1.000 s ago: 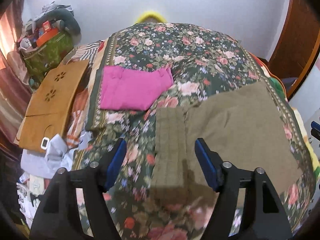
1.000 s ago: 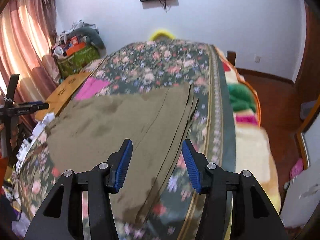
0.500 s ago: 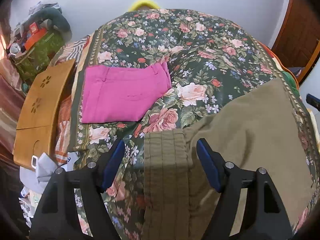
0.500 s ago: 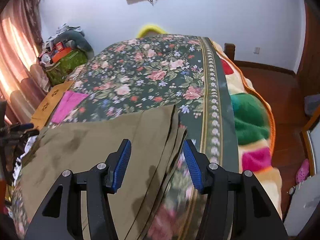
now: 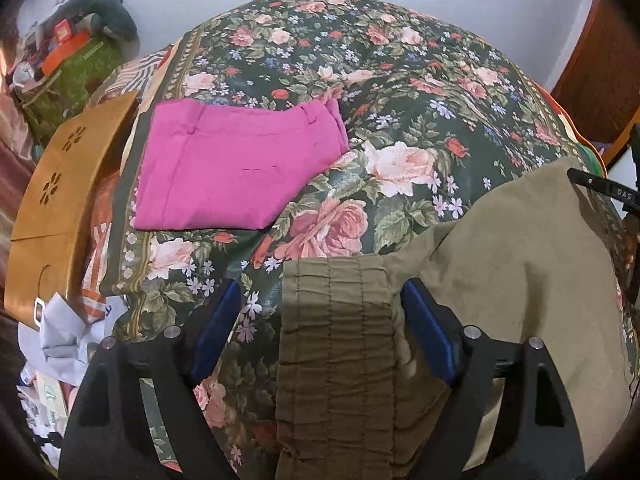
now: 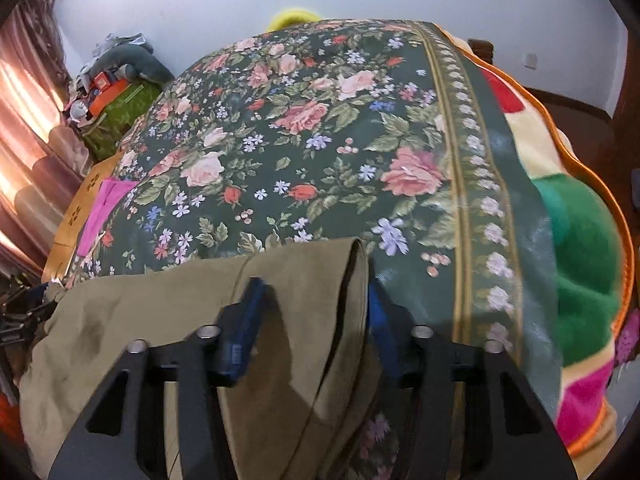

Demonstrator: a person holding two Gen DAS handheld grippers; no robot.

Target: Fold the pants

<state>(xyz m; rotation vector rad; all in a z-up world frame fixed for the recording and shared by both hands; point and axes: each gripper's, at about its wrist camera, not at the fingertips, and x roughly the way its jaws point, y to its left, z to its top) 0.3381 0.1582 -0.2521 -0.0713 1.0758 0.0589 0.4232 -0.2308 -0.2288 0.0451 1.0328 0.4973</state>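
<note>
While the bed (image 5: 400, 80) under its floral cover fills both views, the olive pants (image 5: 520, 280) lie spread flat across its near side, running from the gathered waistband (image 5: 336, 340) at one end to the leg hems (image 6: 320, 280) at the other. A folded pink pair (image 5: 240, 176) sits well apart, further up the bed near a tan board (image 5: 60, 200) at its edge.

The olive cloth looks light, soft and limp; it should sag and drag if lifted by one point, so both ends want lifting together. The ribbed waistband is thicker and likely gives the firmest bite; the stacked hem layers may slip apart unless all are caught at once.

The left tool (image 5: 320, 328) straddles the waistband with its jaws spread wide and opening, pads clear of the fabric. The right tool (image 6: 312, 320) has the hem corner between its jaws, which are closing; the far pad sits against the cloth edge, but I cannot tell whether both pads press yet.
</note>
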